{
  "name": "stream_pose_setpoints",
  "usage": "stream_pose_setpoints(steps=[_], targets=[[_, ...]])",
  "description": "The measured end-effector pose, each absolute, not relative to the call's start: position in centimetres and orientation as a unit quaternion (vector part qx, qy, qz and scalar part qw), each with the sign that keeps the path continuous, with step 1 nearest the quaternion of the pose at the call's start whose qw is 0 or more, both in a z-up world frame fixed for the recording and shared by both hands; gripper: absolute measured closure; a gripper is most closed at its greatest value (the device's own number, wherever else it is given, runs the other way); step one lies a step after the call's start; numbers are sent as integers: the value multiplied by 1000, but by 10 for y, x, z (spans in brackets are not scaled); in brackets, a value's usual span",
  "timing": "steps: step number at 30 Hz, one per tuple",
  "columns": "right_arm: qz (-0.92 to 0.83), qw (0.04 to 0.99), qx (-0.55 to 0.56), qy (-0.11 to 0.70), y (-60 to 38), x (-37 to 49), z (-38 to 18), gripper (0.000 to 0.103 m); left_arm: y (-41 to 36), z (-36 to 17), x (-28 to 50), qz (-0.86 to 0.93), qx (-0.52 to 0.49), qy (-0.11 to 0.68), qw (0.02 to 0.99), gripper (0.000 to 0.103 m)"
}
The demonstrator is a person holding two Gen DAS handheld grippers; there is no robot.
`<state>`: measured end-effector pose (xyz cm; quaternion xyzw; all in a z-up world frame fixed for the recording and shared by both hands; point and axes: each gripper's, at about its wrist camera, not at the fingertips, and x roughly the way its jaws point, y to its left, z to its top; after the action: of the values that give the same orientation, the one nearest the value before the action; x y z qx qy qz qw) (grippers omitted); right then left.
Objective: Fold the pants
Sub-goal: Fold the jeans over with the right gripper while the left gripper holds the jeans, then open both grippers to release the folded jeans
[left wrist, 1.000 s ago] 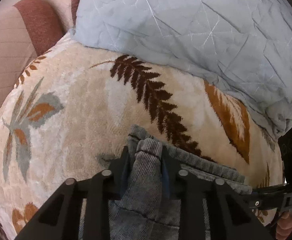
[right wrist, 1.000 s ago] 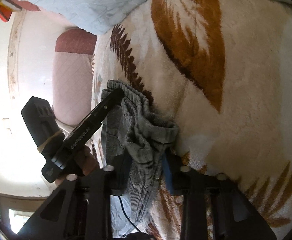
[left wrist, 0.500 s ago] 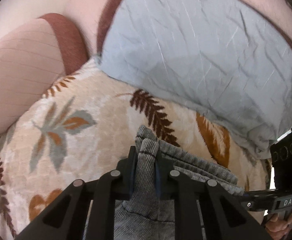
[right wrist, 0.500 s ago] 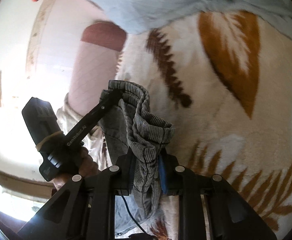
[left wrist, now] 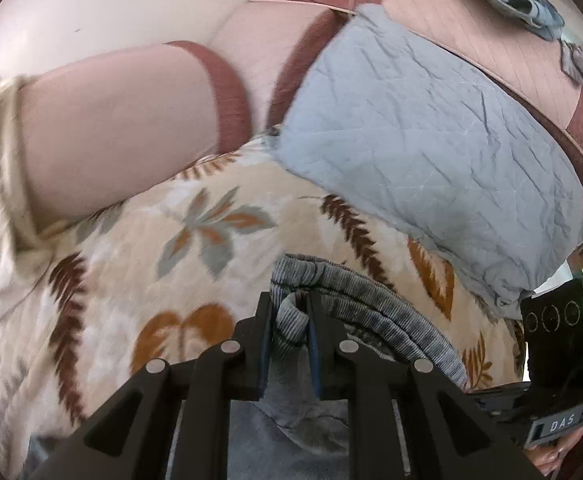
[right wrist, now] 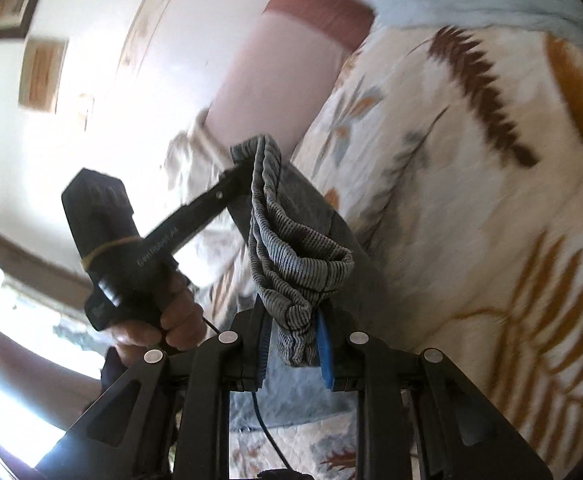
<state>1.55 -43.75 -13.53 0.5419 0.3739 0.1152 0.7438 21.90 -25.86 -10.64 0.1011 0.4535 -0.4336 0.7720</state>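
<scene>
The grey ribbed corduroy pants (left wrist: 355, 296) are hanging by their waistband above the cream plush blanket with brown and orange leaf print (left wrist: 139, 264), which is covering the seat of a sofa. In the left wrist view, to the left of the pants, a pink sofa armrest with a rust-brown band (left wrist: 123, 120) is rising over the blanket. At the middle, the left gripper (left wrist: 289, 344) is holding its jaws clamped on a bunched corner of the waistband, the fabric filling the narrow space between the blue pads (left wrist: 313, 340). To the right of the pants, a pale blue quilted cover (left wrist: 423, 132) is lying on the blanket against the sofa back, and the black body of the right gripper (left wrist: 559, 344) is showing at the edge of the view, beyond the far end of the waistband. In the right wrist view, the left gripper (right wrist: 247, 168) is appearing left of the pants, gripped by a bare hand (right wrist: 159, 316), its tip meeting the far corner of the waistband (right wrist: 267, 184). At the middle, the right gripper (right wrist: 295, 344) is keeping its jaws clamped on the near end of the waistband, and the pants are drooping between the two. The blanket (right wrist: 471, 184) is spreading to the right of the pants.
</scene>
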Motion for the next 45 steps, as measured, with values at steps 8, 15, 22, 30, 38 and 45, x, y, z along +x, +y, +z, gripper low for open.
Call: stream_pose_setpoints(steps=[8, 15, 22, 30, 38, 45], targets=[[156, 738, 490, 438, -367, 32, -146, 84, -180, -136, 227, -381, 84, 482, 784, 84], [191, 719, 450, 494, -312, 46, -163, 69, -113, -150, 231, -306, 57, 499, 809, 83], [253, 675, 477, 503, -311, 45, -158, 46, -85, -134, 207, -287, 47, 493, 820, 83], [180, 717, 494, 458, -349, 55, -153, 45, -121, -143, 152, -293, 53, 516, 803, 83], [141, 727, 460, 489, -345, 55, -164, 49, -138, -179, 118, -288, 81, 559, 773, 83], [138, 691, 443, 554, -343, 58, -177, 54, -131, -180, 114, -291, 48, 561, 774, 83]])
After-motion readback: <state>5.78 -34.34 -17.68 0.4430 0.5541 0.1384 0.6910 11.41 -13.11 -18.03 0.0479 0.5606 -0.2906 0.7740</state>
